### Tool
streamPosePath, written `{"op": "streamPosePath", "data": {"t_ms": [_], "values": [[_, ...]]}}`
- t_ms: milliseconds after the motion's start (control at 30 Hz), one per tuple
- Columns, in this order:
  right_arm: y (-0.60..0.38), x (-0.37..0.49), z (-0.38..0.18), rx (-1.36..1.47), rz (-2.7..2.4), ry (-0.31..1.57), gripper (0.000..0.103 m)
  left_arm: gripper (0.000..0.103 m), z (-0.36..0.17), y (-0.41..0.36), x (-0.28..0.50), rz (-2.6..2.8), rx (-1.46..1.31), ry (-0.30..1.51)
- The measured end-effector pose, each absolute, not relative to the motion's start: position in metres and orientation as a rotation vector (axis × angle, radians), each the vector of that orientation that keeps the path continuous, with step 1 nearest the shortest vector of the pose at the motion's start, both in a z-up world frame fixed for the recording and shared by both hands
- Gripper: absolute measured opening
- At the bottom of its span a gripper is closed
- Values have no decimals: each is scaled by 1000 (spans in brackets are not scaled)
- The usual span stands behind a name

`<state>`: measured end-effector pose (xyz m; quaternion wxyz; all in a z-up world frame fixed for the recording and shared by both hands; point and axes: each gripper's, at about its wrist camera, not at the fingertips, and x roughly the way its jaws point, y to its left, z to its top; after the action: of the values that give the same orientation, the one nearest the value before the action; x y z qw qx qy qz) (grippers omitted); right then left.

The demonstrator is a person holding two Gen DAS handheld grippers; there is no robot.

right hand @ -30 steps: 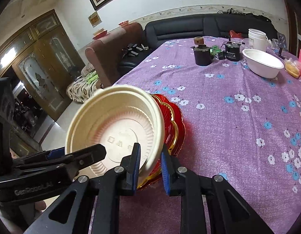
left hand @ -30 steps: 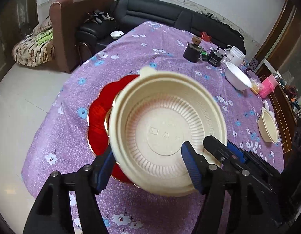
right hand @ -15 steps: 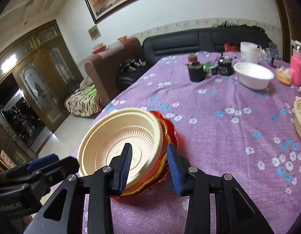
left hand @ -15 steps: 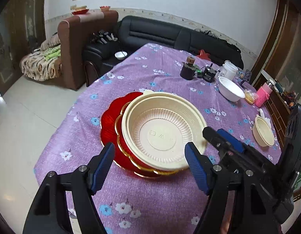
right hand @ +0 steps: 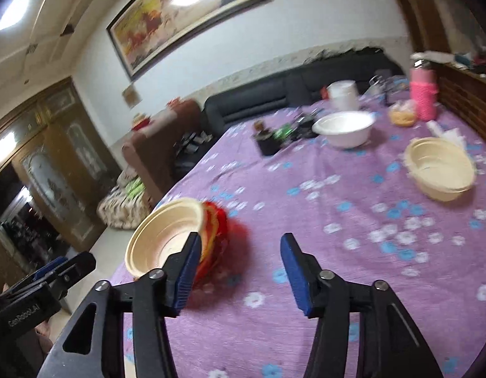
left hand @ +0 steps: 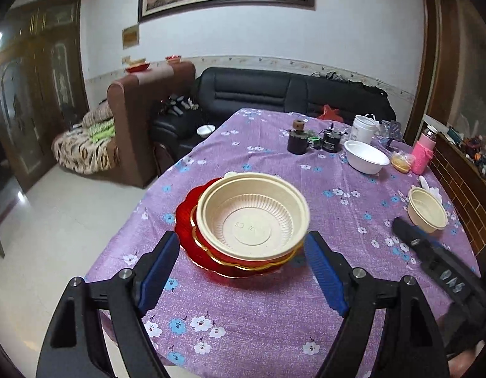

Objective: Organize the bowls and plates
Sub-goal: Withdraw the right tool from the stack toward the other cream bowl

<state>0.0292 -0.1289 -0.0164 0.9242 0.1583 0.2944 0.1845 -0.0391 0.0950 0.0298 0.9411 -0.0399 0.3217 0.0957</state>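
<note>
A large cream bowl (left hand: 252,217) rests on a stack of red plates with gold rims (left hand: 192,230), on the purple flowered tablecloth (left hand: 262,308). My left gripper (left hand: 241,271) hangs just short of the stack, its jaws opening and nothing between them. In the right wrist view the same cream bowl (right hand: 161,236) and red plates (right hand: 219,230) lie at lower left. My right gripper (right hand: 240,271) is to their right over bare cloth, jaws opening and empty. A smaller cream bowl (right hand: 441,167) sits at the right, and a white bowl (right hand: 343,127) farther back.
At the far end of the table stand a dark cup (left hand: 297,143), a white tub (left hand: 364,129), a pink bottle (left hand: 424,154) and a bag of food (left hand: 400,161). The small cream bowl (left hand: 427,209) is near the right edge. A sofa (left hand: 274,94) lies beyond the table.
Both grippers let go of the large cream bowl, which now rests on the red plates. Both pulled back and rose, their jaws widening; the right one swung to the right of the stack.
</note>
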Motion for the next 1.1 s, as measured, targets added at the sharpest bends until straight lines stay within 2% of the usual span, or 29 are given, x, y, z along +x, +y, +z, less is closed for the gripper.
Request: {"op": "streamPosePath", "data": {"t_ms": [433, 700, 900, 1100], "values": [[-198, -30, 22, 323, 161, 413, 72, 81, 43, 69, -65, 165, -29, 606], [-230, -53, 36, 566, 325, 438, 72, 81, 64, 66, -90, 121, -48, 525], [-238, -92, 105, 390, 292, 308, 72, 81, 117, 78, -105, -3, -87, 453], [-269, -110, 212, 225, 201, 206, 72, 81, 212, 112, -115, -20, -123, 312]]}}
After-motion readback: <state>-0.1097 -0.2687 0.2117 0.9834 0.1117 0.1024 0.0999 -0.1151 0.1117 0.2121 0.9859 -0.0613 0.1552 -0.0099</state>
